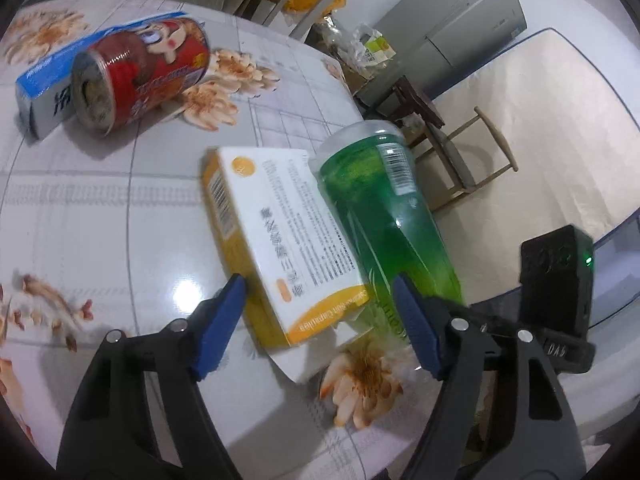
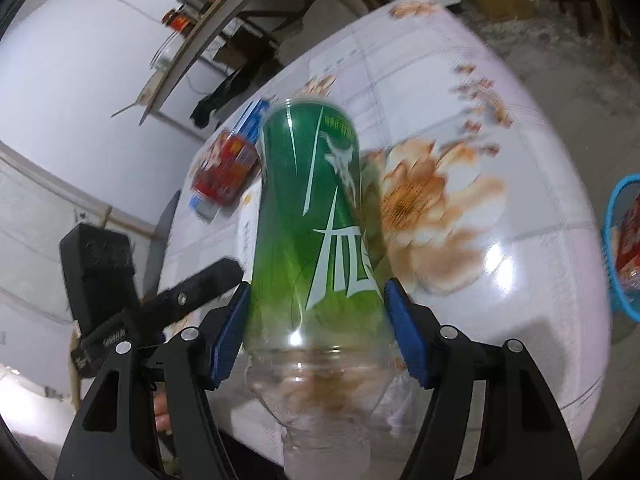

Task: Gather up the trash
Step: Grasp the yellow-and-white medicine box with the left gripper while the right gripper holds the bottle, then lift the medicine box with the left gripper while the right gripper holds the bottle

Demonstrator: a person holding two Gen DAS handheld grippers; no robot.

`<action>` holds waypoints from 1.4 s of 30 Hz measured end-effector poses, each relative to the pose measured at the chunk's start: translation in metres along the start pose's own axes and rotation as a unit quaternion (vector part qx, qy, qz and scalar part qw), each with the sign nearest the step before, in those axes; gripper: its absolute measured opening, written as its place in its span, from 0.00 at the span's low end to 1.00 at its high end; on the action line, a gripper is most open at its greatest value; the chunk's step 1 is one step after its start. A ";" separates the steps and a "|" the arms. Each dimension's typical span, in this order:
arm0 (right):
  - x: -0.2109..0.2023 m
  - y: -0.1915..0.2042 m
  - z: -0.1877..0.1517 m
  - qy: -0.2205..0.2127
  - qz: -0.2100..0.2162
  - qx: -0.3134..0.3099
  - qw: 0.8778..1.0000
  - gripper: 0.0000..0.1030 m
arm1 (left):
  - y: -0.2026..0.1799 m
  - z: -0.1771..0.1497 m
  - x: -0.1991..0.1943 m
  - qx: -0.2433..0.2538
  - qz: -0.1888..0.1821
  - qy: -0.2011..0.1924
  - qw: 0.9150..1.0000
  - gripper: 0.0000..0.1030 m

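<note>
While right gripper (image 2: 316, 320) clamps green bottle (image 2: 316, 216), left gripper (image 1: 320, 312) wide, straddling yellow box (image 1: 276, 236).

Green bottle (image 2: 316, 216), perhaps orange-flowered tablecloth (image 2: 500, 240)

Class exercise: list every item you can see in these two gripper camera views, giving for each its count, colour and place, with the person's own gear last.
Table: one, white with orange flower print, under everything.
Green bottle: one, clear plastic with green label, lying between the right gripper's fingers.
Medicine box: one, white and yellow, beside the bottle, between the left gripper's fingers.
Red can: one, red, on its side at the table's far part.
Blue box: one, blue and white, behind the can.
Basket: one, blue, at the table edge in the right view, something red inside.
Left gripper: black, blue pads, open around the box.
Right gripper: black, blue pads, around the bottle; contact unclear.
</note>
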State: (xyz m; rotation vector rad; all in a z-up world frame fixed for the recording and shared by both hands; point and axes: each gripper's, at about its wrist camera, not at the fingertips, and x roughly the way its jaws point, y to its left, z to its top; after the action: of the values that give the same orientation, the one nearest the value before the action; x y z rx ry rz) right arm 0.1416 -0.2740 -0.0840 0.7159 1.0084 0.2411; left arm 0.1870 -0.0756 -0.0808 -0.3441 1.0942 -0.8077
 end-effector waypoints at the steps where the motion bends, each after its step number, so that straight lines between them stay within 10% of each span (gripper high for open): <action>1: 0.003 0.003 -0.006 0.010 0.013 0.001 1.000 0.63 | 0.002 -0.005 -0.005 -0.003 -0.005 0.003 1.000 0.68; 15: -0.005 0.013 -0.068 0.029 0.065 0.023 0.997 0.63 | 0.017 -0.044 -0.075 -0.006 0.029 -0.014 0.999 0.70; 27: -0.044 -0.012 -0.049 -0.058 -0.082 0.034 0.994 0.62 | -0.026 -0.002 -0.012 0.092 0.146 0.003 0.985 0.81; 36: -0.033 -0.009 -0.033 -0.043 -0.094 0.020 0.994 0.63 | -0.036 0.003 0.018 0.152 0.216 0.015 0.964 0.80; 42: -0.030 -0.005 -0.033 -0.030 -0.093 0.019 0.995 0.64 | -0.033 -0.004 0.018 0.145 0.217 0.017 0.965 0.68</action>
State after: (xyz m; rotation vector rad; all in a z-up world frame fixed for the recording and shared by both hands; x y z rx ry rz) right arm 0.0973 -0.2783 -0.0778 0.6550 1.0169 0.0376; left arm 0.1735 -0.1103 -0.0736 0.1558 1.0162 -0.5703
